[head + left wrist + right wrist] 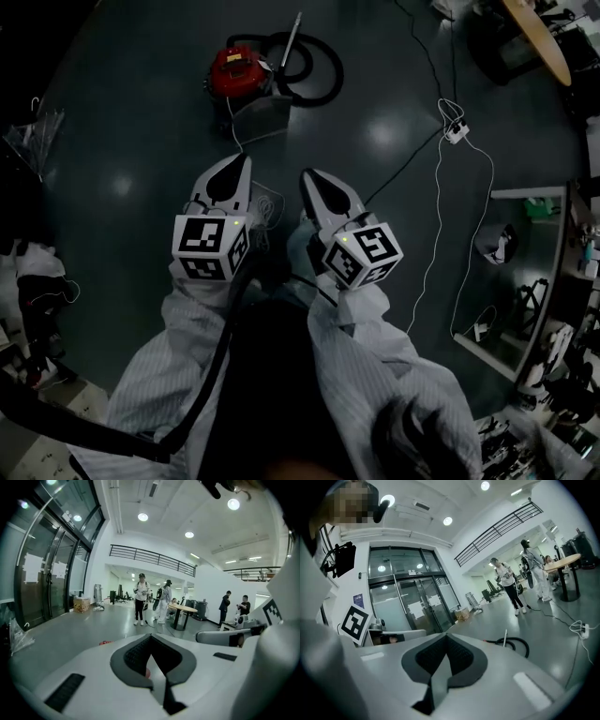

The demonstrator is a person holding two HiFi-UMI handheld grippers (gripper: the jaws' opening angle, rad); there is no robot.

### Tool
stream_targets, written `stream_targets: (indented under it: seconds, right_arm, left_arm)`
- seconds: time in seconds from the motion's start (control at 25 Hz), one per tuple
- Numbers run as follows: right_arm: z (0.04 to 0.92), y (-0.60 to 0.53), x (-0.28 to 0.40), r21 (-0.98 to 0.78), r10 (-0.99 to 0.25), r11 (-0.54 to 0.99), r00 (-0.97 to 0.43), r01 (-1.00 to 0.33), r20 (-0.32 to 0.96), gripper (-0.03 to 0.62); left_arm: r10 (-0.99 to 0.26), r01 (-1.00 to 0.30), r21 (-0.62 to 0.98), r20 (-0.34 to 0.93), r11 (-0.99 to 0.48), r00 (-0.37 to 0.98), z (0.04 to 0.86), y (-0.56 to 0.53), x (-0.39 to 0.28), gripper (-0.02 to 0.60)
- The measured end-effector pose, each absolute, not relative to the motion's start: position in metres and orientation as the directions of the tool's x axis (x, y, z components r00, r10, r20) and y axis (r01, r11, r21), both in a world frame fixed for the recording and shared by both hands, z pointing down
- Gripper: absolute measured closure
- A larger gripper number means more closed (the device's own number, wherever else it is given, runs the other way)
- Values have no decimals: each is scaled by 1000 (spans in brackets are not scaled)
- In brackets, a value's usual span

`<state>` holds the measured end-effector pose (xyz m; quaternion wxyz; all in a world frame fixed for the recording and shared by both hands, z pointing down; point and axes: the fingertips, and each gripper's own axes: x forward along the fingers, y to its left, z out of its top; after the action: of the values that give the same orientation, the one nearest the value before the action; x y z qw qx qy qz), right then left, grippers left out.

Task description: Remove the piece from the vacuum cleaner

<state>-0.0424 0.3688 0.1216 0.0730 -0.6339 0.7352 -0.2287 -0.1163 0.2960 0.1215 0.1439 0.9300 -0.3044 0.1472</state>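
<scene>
Step in hand: approach only, nothing touched yet. The red canister vacuum cleaner (239,70) sits out on the dark grey floor (141,141), well ahead of the person and well away from the shelving at the floor's right edge. Its black looped hose (319,70) and thin pale wand (292,37) lie just beside it. A grey wedge-shaped part (258,117) sits at its near side; whether that's the piece to pull off, can't tell from here.

Left tool (237,161): jaws closed, nothing between them. Right tool (311,175): also closed and empty. Both are held at waist level, well apart from the vac.

Next move, prob: walk or crouch in, open one tool's jaws, steady the canister w/ the other, then grip the piece and pull it free. The hose may drag the body along, so brace first.

Count: 1 vac, 1 hose, 1 wand, 1 grey part, 2 tools, 1 white power strip (457,131) on its cable. In the bg, at least 4 people standing (140,597)
</scene>
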Motion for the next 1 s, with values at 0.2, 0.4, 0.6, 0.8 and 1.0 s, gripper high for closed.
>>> stream_targets:
  seconds: [0.2,0.4,0.6,0.8,1.0]
  right_arm:
    - [102,306,28,-413,-933,213,-309,-885,181,592]
    - [98,257,79,-416,-907,278,-379,-866,182,592]
    - [120,208,94,-466,-886,288,-418,-836,203,592]
    - [152,149,87,-463,-833,346,-495,-816,248,592]
    - [190,65,89,-437,-790,371,-526,-819,316,592]
  left_arm:
    - [-616,-698,156,366,-699,698,112,229,-55,577]
    - [-690,-776,184,366,-604,624,109,182,-33,578]
    - [-718,-814,147,404,-562,568,121,138,-27,577]
    - [-725,-838,153,438,-523,532,155,80,-26,577]
    - [-689,-835,180,490,-519,534,199,8,-24,577]
